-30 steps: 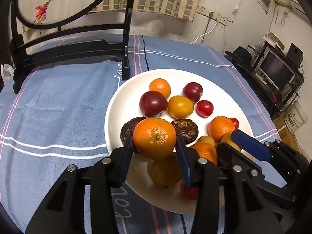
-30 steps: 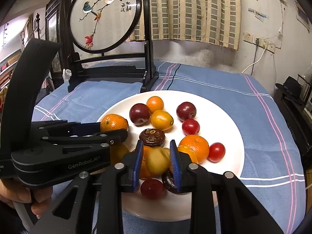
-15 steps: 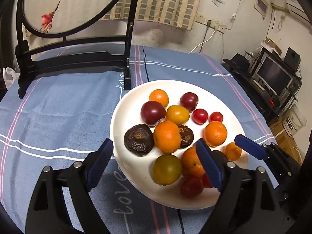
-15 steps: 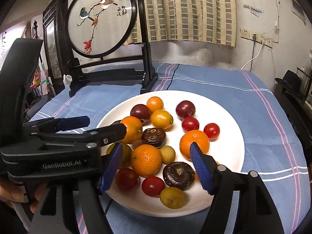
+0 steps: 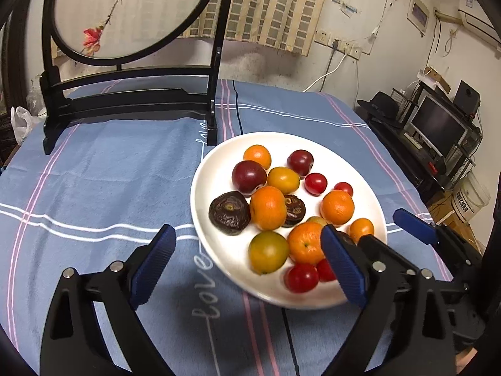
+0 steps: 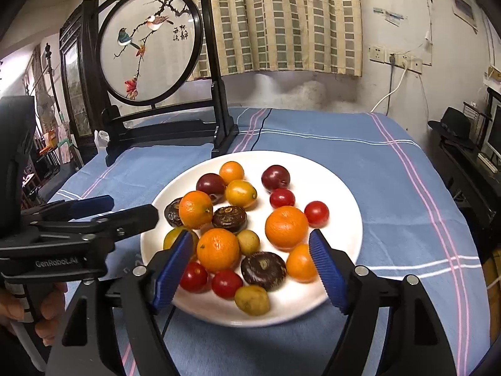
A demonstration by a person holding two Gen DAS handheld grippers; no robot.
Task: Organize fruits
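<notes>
- The left gripper (image 5: pixel 247 266), in the lower part of the left wrist view, is now wide open and holds nothing. One second ago it was closed on a mandarin; this one now lies on the white plate (image 5: pixel 313 142), I believe it is the mandarin (image 5: pixel 268 208) in the middle of the frame, beside the dark wrinkled fruit (image 5: pixel 229 209).
- The right gripper (image 6: pixel 250 271), at the bottom of the right wrist view, is also wide open and empty. One second ago it pinched a small yellow-green fruit, probably the one (image 6: pixel 248 242) which now sits on the plate between two mandarins.
- Both grippers have pulled back from the plate, so the plate appears smaller and further than before.
- For the task this means, in my judgement, that both fruits are delivered and no fruit is outside the plate. The organizing looks finished or almost finished.
- On the plate I see mandarins, cherry tomatoes (image 6: pixel 193 276), dark red plums (image 6: pixel 275 177), wrinkled dark fruits and yellow ones, all close together.
- The plate stands on a blue tablecloth (image 5: pixel 109 172) with white and pink stripes, in the right half of the left wrist view.
- Further back, at the upper left of both frames, a round embroidered screen (image 6: pixel 148 44) stands in a black frame on the table.
- Behind are a checked curtain (image 6: pixel 281 22), wall sockets with a white cable, and at the right edge a monitor (image 5: pixel 438 128).
</notes>
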